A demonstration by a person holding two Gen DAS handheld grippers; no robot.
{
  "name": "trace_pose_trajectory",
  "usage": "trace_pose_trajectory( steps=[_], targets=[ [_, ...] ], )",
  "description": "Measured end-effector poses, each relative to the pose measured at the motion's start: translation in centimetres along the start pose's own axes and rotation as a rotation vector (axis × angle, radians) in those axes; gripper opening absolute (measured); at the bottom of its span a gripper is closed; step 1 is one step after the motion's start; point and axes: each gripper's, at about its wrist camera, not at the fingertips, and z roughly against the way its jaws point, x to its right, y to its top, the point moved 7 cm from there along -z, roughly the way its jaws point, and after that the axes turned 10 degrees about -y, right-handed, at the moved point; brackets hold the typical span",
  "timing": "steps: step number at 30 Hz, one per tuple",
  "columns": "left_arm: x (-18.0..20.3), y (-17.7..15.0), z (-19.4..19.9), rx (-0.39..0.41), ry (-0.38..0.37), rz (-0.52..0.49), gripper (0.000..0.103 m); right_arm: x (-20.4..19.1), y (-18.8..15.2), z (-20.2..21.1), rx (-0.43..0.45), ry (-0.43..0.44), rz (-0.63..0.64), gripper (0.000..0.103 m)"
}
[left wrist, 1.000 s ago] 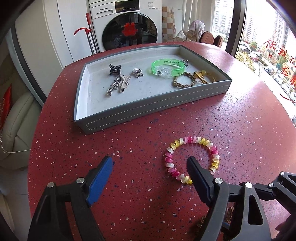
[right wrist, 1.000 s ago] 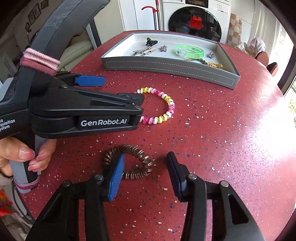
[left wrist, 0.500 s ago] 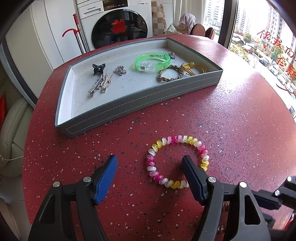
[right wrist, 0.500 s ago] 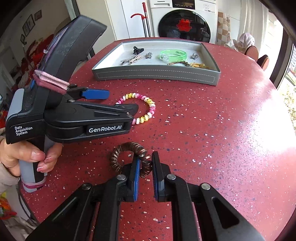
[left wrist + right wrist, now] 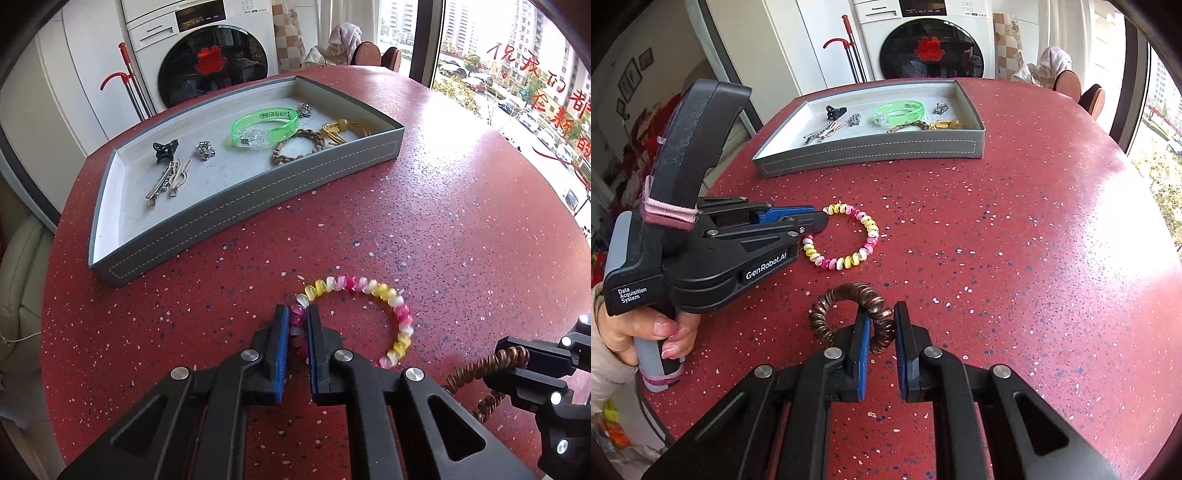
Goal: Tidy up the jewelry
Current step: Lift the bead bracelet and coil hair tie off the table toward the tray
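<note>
A pink, yellow and white bead bracelet (image 5: 373,291) lies on the red speckled table (image 5: 461,229); it also shows in the right wrist view (image 5: 864,254). My left gripper (image 5: 296,314) is shut on its left side, still on the table. A brown coil hair tie (image 5: 846,295) lies nearer; my right gripper (image 5: 880,314) is shut on its right side. The coil also shows at the right of the left wrist view (image 5: 480,373). A grey tray (image 5: 236,206) stands behind.
The tray holds a green bangle (image 5: 264,127), a brown bead bracelet (image 5: 299,146), a gold piece (image 5: 341,129), hair clips (image 5: 171,177), a black claw clip (image 5: 164,149) and small silver pieces. A washing machine (image 5: 210,55) stands beyond the table. A window is at the right.
My left gripper moved forward and shut on the bead bracelet. My right gripper shut on the brown coil hair tie and has lifted back a little with it.
</note>
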Motion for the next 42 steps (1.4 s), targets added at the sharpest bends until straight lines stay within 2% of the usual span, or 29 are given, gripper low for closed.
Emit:
trace_pose_trajectory(
  steps=[8, 17, 21, 25, 30, 31, 32, 33, 35, 40, 42],
  targets=[
    [-0.6, -1.0, 3.0, 0.059, -0.024, 0.051, 0.027, 1.3, 0.4, 0.4, 0.011, 0.02, -0.068, 0.014],
    [-0.5, -1.4, 5.5, 0.116, -0.04, 0.073, 0.027, 2.2, 1.1, 0.9, 0.016, 0.005, -0.099, 0.014],
    [-1.0, -2.0, 5.2, 0.099, -0.012, 0.078, 0.027, 2.3, 0.6, 1.1, 0.012, 0.013, -0.11, 0.014],
    [-1.4, -2.4, 5.1, 0.098, 0.051, 0.095, 0.028, 2.2, 0.6, 0.6, 0.002, 0.023, -0.114, 0.014],
    [-1.7, -3.0, 5.2, 0.099, 0.015, 0.189, 0.028, 2.3, 0.5, 0.5, 0.0, 0.039, -0.131, 0.014],
    [-1.8, -3.1, 5.2, 0.103, 0.022, 0.201, 0.038, 2.3, 0.6, 0.5, 0.003, 0.038, -0.132, 0.014],
    [-1.9, -3.1, 5.2, 0.107, 0.033, 0.212, 0.085, 2.4, 0.6, 0.6, 0.005, 0.038, -0.133, 0.014],
    [-2.2, -3.2, 5.3, 0.11, 0.056, 0.231, 0.103, 2.5, 0.6, 0.7, 0.007, 0.038, -0.137, 0.014],
    [-2.6, -3.2, 5.7, 0.134, 0.085, 0.247, 0.103, 2.8, 0.5, 0.7, 0.009, 0.039, -0.145, 0.014],
    [-2.9, -3.3, 5.3, 0.108, 0.132, 0.282, 0.103, 3.3, 0.3, 0.9, 0.014, 0.038, -0.159, 0.014],
    [-2.9, -3.5, 4.7, 0.089, 0.126, 0.305, 0.103, 3.4, 0.2, 1.0, 0.016, 0.036, -0.161, 0.014]
  ],
)
